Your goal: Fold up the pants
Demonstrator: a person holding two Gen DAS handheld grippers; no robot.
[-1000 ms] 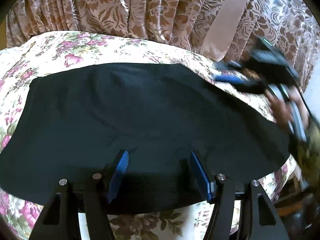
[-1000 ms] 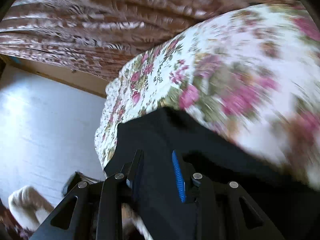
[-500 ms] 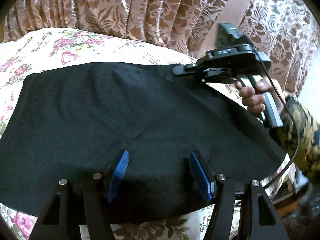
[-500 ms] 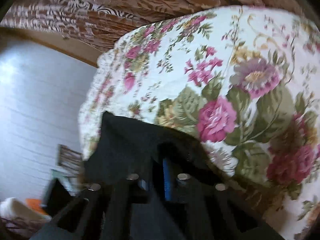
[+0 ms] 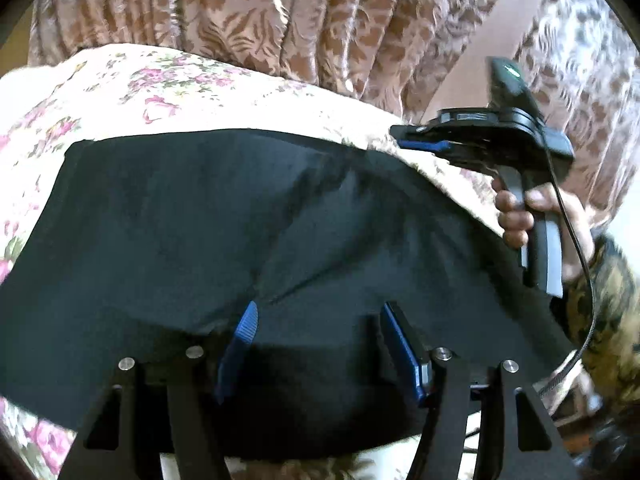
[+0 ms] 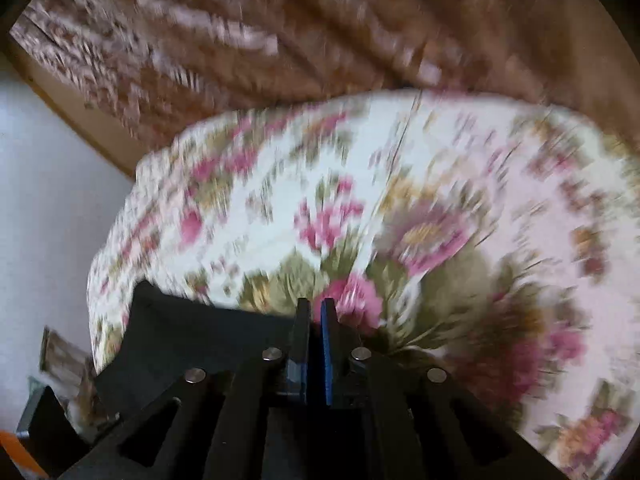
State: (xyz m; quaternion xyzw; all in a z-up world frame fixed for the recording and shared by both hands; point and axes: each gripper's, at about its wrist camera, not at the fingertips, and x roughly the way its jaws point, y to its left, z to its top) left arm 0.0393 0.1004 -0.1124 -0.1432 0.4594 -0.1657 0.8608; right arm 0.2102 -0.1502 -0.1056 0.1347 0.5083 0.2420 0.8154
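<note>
Black pants lie spread flat on the floral bedspread, long axis running 9 to 3 o'clock across my left wrist view. Fabric is matte, soft knit or fleece, with a shallow crease fanning from 6 toward 1 o'clock.

Left gripper: fingers apart, blue pads straddling the near hem at 6 o'clock — cloth lies between and under them, but I cannot see them pinching it.

Right gripper: at 2 o'clock in the left view, level, just over the far edge of the pants. In its own view the fingers stand nearly together with a thin slit between; black cloth sits to the left of them at 8 o'clock, not visibly inside the slit. Whether any fabric is nipped — cannot tell, the frame is motion-blurred.

Judgement: the fold turns on the far edge at 2 o'clock coming toward the near hem at 6. Right gripper is nearer that edge, left nearer the hem.

Patterned brown curtains hang behind the bed at 12 o'clock.
</note>
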